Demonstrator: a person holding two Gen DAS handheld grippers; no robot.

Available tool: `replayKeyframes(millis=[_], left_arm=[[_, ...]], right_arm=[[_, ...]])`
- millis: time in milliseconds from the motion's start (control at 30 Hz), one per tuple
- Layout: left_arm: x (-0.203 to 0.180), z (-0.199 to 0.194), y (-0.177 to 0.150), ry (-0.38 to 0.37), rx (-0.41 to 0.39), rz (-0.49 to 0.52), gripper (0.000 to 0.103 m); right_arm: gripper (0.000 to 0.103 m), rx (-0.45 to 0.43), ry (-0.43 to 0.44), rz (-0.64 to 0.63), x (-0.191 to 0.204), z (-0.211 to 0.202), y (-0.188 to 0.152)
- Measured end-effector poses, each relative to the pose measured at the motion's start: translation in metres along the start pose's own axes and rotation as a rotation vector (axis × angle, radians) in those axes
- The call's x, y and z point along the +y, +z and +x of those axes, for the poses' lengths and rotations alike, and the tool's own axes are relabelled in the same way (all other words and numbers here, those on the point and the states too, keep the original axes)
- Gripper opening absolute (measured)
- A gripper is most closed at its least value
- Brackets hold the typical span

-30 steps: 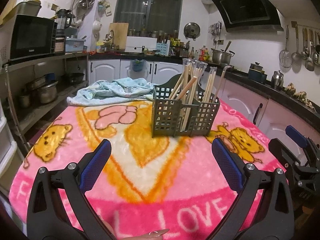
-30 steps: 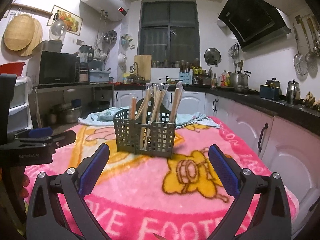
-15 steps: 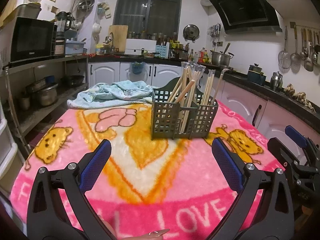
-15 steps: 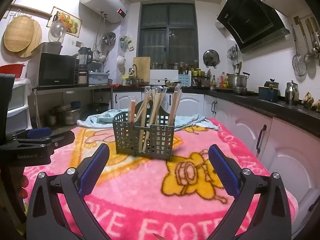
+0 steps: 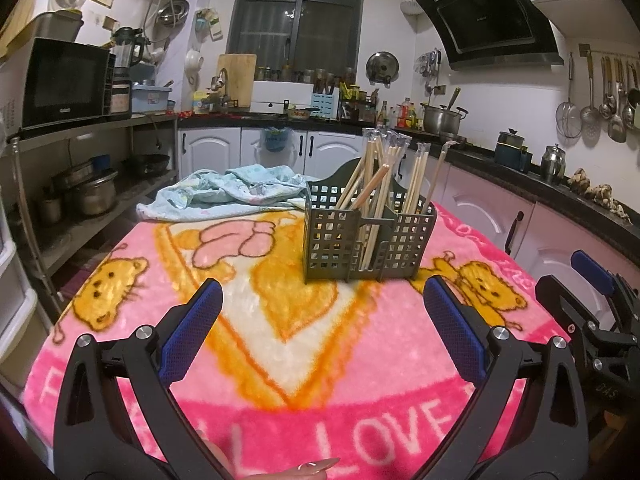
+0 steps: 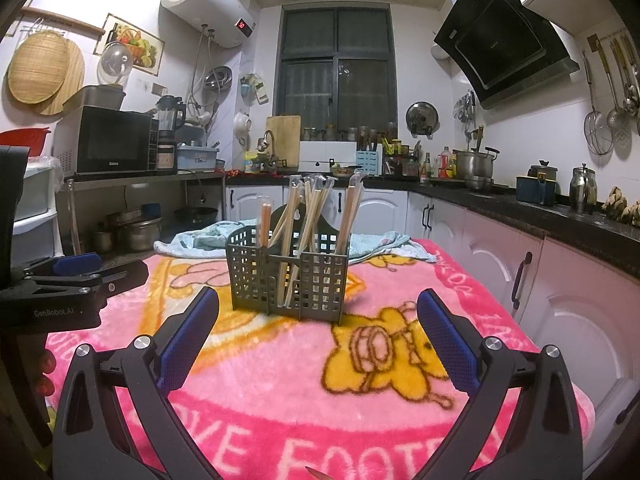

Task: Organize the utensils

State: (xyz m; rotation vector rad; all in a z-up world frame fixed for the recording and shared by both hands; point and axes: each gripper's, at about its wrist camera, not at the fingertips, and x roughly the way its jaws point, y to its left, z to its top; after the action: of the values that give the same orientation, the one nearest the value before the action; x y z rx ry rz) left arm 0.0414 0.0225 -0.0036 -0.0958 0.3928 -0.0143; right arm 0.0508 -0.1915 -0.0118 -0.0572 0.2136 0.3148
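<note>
Fuzzy pink blanket (image 5: 280, 360) under a matt grey plastic lattice caddy (image 5: 366, 240); pale smooth wooden chopsticks (image 6: 316, 216) inside it; crumpled blue cloth (image 5: 232, 192) behind it.

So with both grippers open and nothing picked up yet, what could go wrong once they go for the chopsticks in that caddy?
1. The chopsticks lean and cross in the caddy; pulling one may drag out its neighbours.
2. The caddy stands loose on a soft blanket, so a sideways tug could tip it.
3. The left gripper and right gripper face the caddy from close by, so their fingers could collide.
</note>
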Motion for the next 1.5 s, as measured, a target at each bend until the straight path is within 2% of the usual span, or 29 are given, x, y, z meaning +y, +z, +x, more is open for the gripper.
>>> replayKeyframes(millis=[1033,1300,1500], left_arm=[[0.0,0.0,0.001,0.0,0.004,0.0,0.092],[0.002,0.004,0.0,0.029,0.024,0.0,0.092],[0.008,0.008,0.0,0.014,0.042,-0.02,0.093]], right_arm=[[0.097,-0.002,-0.002,-0.002,0.0,-0.001,-0.001],[0.097,-0.006,-0.008,0.0,-0.002,-0.002,0.0],[0.097,-0.005,-0.03,0.024,-0.015,0.002,0.005]])
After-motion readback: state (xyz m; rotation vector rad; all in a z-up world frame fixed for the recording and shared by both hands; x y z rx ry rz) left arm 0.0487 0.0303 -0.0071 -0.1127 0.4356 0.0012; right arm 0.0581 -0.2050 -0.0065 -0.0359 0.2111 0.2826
